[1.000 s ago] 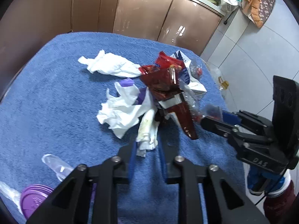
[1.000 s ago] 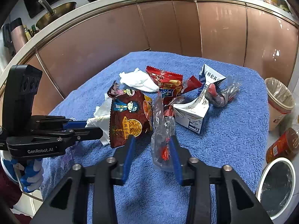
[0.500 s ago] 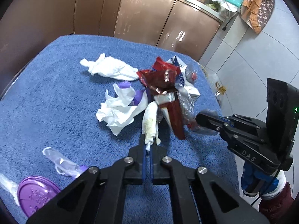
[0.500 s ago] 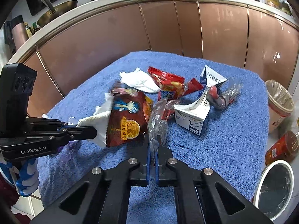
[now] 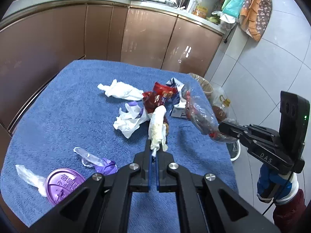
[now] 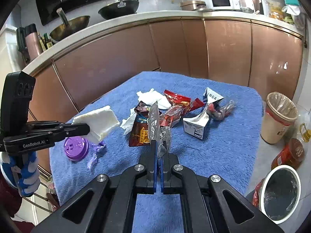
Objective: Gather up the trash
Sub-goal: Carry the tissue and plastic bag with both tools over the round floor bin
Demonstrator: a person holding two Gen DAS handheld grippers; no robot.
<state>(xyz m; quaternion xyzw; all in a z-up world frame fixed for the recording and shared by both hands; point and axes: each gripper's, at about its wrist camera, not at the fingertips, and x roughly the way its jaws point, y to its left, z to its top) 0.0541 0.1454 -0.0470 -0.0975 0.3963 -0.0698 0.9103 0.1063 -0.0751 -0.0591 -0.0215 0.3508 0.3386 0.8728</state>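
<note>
Left wrist view: the left gripper [image 5: 154, 151] has its jaws closed on a soiled white tissue [image 5: 157, 128], now lifted clear of the blue towel [image 5: 58, 120] covering the bench. A second ago these jaws stood open around it on the towel, so the pick is made. At right of frame the right gripper [image 5: 223, 129] carries a clear plastic wrapper [image 5: 200, 116], also raised. Remaining on the bench: a white tissue wad [image 5: 121, 91] at centre, a crumpled tissue [image 5: 128, 121] below it, red snack wrappers [image 5: 159, 97], a carton [image 5: 177, 107], and at lower left a purple lid [image 5: 64, 184] with a purple glove [image 5: 107, 166] beside it. Judgement: both pieces are secured and ready for carrying to a bin.

Right wrist view: the right gripper [image 6: 159, 151] has its jaws closed on the clear plastic wrapper [image 6: 155, 124], which stands up from them; earlier it lay between open jaws. The left gripper [image 6: 85, 130], at left of frame, holds the soiled white tissue [image 6: 99, 121] aloft. This view alone shows a dark brown snack bag [image 6: 141, 132] behind the wrapper and, at lower right, a white-rimmed bin [image 6: 279, 192] on the floor. A lined beige bin [image 6: 278, 120] at right appears only partly in the left view.
</note>
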